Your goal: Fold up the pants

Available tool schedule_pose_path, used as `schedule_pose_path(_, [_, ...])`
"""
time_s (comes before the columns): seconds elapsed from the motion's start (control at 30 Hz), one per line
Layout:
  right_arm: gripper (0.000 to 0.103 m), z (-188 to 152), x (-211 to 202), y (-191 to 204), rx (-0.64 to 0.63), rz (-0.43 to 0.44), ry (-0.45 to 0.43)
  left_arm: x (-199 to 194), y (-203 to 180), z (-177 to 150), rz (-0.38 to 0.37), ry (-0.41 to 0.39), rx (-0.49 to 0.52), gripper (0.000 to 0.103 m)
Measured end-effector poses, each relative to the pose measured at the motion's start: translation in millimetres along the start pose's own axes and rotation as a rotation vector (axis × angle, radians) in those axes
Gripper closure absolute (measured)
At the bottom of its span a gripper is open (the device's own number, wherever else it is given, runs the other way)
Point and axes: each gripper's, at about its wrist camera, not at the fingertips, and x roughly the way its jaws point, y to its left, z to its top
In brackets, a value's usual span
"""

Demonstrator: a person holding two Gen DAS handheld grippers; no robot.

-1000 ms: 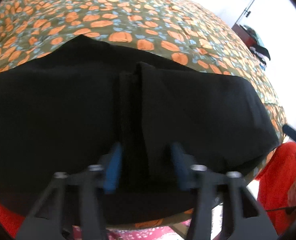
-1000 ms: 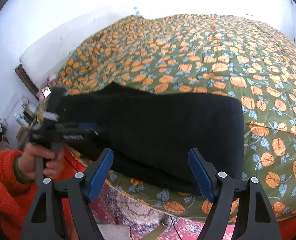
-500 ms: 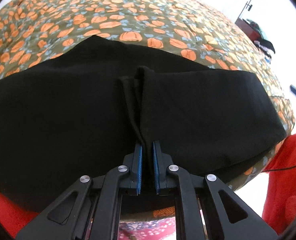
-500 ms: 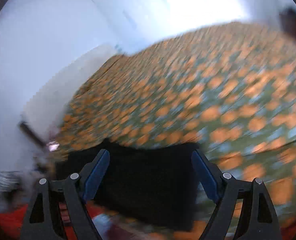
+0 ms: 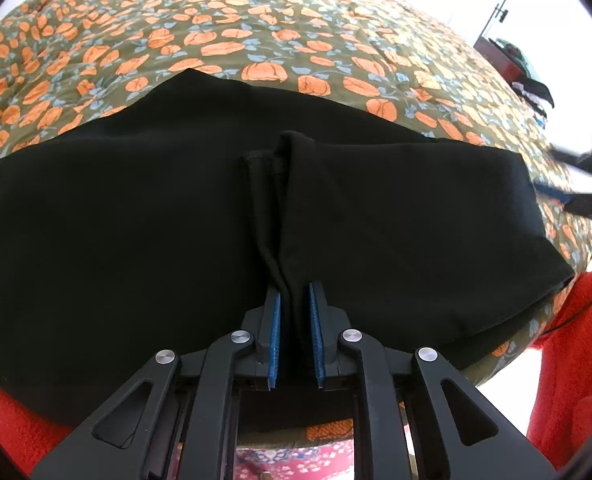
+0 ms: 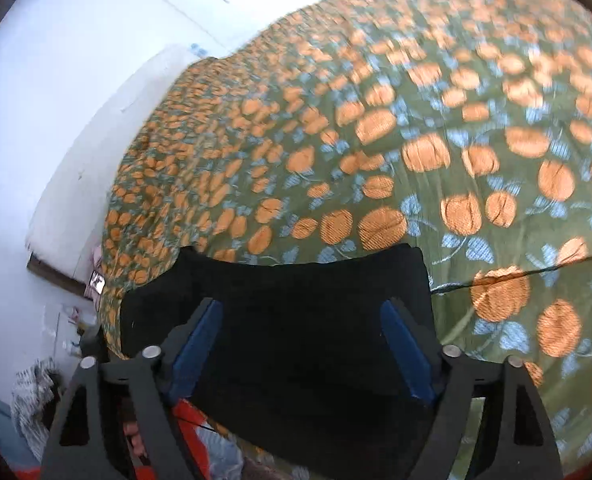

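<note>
Right gripper (image 6: 301, 354) newly over matte black pants (image 5: 136, 220), jaws apart; left gripper (image 5: 294, 332) clamped on their soft ridge

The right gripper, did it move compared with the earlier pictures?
Yes. The right gripper came in over the black pants, nearer their far edge on the pumpkin-print quilt, jaws open.
</note>
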Motion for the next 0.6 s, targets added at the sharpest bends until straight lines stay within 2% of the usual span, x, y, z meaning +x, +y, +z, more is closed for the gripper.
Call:
schedule_pose_path(0.07, [0.019, -4, 30, -16, 0.034, -0.056, 0.106, 0, 0, 1, -0.001, -0.004, 0.002, 0.088])
schedule_pose_path(0.1, [0.023, -6, 41, -23, 0.037, -0.079, 0.135, 0, -1, 0, 0.005, -0.005, 0.006, 0.088])
schedule_pose_path(0.2, [0.023, -6, 26, -13, 0.016, -0.083, 0.073, -1, -2, 1, 0.016, -0.006, 0.017, 0.088])
schedule_pose_path(0.33, [0.022, -16, -8, 20, -0.061, -0.010, 0.012, 0, -2, 2, 0.018, 0.000, 0.015, 0.088])
schedule_pose_path(0.5, [0.022, -52, -16, 41, -0.167, 0.023, 0.071, 0, -2, 2, 0.027, -0.001, 0.018, 0.088])
schedule_pose_path(0.53, [0.021, -60, -9, 37, -0.170, 0.008, 0.098, 0, -3, 2, 0.028, -0.001, 0.019, 0.087])
schedule_pose_path(0.6, [0.021, -73, 9, 22, -0.147, -0.061, 0.165, -1, -2, 1, 0.037, 0.001, 0.017, 0.079])
